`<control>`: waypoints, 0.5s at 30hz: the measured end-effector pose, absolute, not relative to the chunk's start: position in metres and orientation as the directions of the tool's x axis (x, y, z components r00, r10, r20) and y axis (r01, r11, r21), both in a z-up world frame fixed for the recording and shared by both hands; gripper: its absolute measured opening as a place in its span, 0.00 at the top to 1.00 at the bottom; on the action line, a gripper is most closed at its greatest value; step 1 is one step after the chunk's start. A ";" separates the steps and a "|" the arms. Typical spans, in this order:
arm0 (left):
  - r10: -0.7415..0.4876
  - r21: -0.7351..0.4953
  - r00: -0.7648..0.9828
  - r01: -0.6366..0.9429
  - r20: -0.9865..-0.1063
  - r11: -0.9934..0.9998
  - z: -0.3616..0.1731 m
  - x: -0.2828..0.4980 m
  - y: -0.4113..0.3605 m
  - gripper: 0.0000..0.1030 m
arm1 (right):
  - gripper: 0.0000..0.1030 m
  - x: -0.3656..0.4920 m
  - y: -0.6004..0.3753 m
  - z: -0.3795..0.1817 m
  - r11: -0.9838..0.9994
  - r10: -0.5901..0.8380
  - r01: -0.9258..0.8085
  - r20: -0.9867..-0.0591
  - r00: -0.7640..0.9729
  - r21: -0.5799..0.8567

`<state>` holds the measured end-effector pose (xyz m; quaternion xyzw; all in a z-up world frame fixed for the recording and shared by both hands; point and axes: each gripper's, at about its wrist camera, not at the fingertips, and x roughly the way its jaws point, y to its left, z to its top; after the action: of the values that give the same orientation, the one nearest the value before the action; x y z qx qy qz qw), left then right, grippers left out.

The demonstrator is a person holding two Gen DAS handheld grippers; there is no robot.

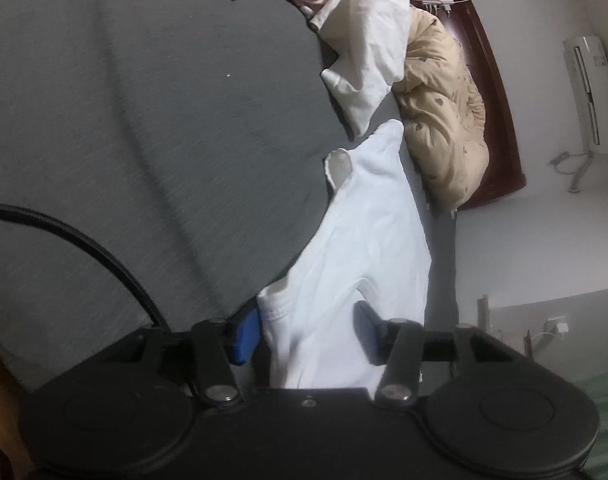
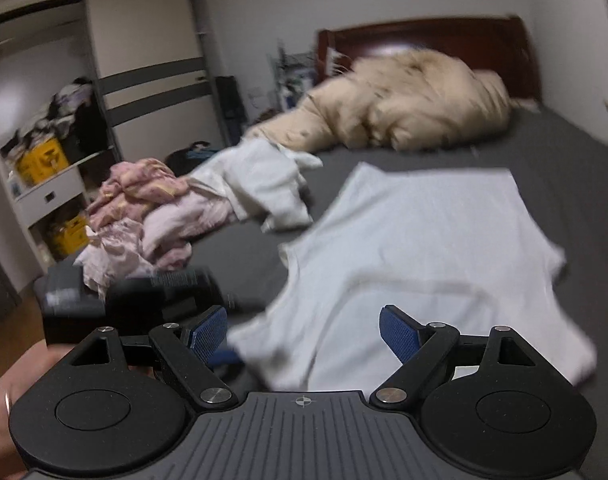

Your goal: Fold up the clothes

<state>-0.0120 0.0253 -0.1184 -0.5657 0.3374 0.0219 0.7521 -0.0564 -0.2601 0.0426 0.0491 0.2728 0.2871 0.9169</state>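
1. White shirt (image 2: 420, 248) spread on bed (image 2: 564, 168), centre frame; not yet folded.
2. Left tongs (image 1: 310, 330) clamped on shirt edge; right tongs (image 2: 304, 334) open, empty.
3. Pile of clothes (image 2: 143, 216) at left untouched.

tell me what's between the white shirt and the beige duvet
Right wrist view: only bare grey sheet lies between the white shirt and the beige duvet.

white cotton T-shirt (image 2: 416, 240) spread flat: 1 | crumpled cream-white garment (image 2: 263, 184): 1 | heap of pink crumpled clothes (image 2: 143, 216): 1 | bunched beige quilt (image 2: 404, 100): 1 | grey bed sheet (image 1: 143, 120): 1 | yellow storage boxes (image 2: 39, 160) on shelves: 2 | blue-padded two-finger grippers: 2
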 end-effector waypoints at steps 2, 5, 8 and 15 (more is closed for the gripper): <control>-0.357 -0.840 0.771 -0.410 -0.528 0.355 -0.122 -0.012 0.027 0.65 | 0.18 -0.033 -0.254 0.061 0.830 0.552 -0.507 -0.479 0.683 0.233; -0.370 -0.843 0.768 -0.400 -0.522 0.358 -0.128 -0.014 0.030 0.76 | 0.19 0.008 -0.242 0.089 0.829 0.548 -0.511 -0.508 0.665 0.226; -0.386 -0.852 0.773 -0.369 -0.503 0.372 -0.133 -0.014 0.031 0.83 | 0.19 0.059 -0.218 0.116 0.834 0.524 -0.516 -0.577 0.626 0.198; -0.401 -0.831 0.773 -0.281 -0.493 0.480 -0.134 -0.008 0.023 0.90 | 0.19 0.168 -0.122 0.134 0.841 0.375 -0.540 -0.758 0.534 0.036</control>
<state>-0.0076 0.0230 -0.1338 -0.5084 0.3351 -0.0378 0.7923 0.1679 -0.1218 0.1340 -0.1016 0.4047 0.2629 0.8699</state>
